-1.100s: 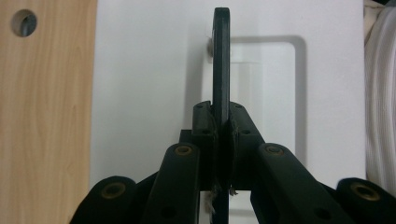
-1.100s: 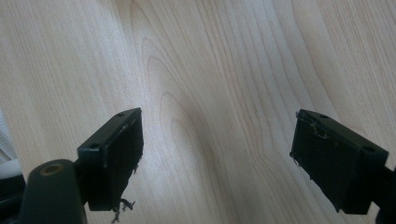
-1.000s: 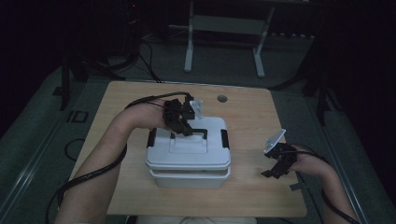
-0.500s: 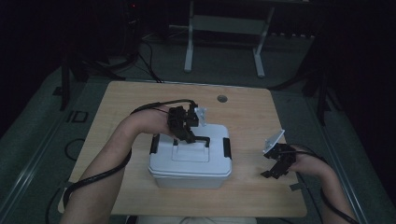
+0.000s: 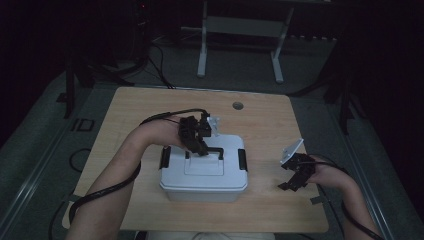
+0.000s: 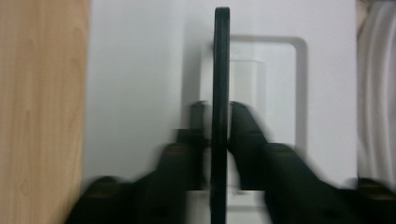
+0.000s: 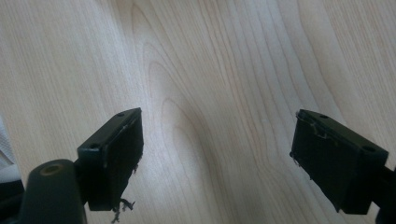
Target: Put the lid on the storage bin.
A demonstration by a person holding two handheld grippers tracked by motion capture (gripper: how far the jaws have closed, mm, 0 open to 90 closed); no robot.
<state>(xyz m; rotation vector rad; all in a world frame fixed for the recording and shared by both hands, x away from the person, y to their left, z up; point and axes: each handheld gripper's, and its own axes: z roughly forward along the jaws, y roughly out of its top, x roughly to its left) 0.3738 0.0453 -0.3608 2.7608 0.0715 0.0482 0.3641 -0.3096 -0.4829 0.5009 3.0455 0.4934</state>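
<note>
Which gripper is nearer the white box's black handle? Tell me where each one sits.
Left. The left gripper has the black handle between its jaws on the white box. The right gripper hovers over bare table, off to the box's side.

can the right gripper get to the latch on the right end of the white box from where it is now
Probably yes. The right gripper hovers over bare table with its jaws open and empty, and nothing lies between it and the black latch on the white box. The left gripper is busy at the handle.
</note>
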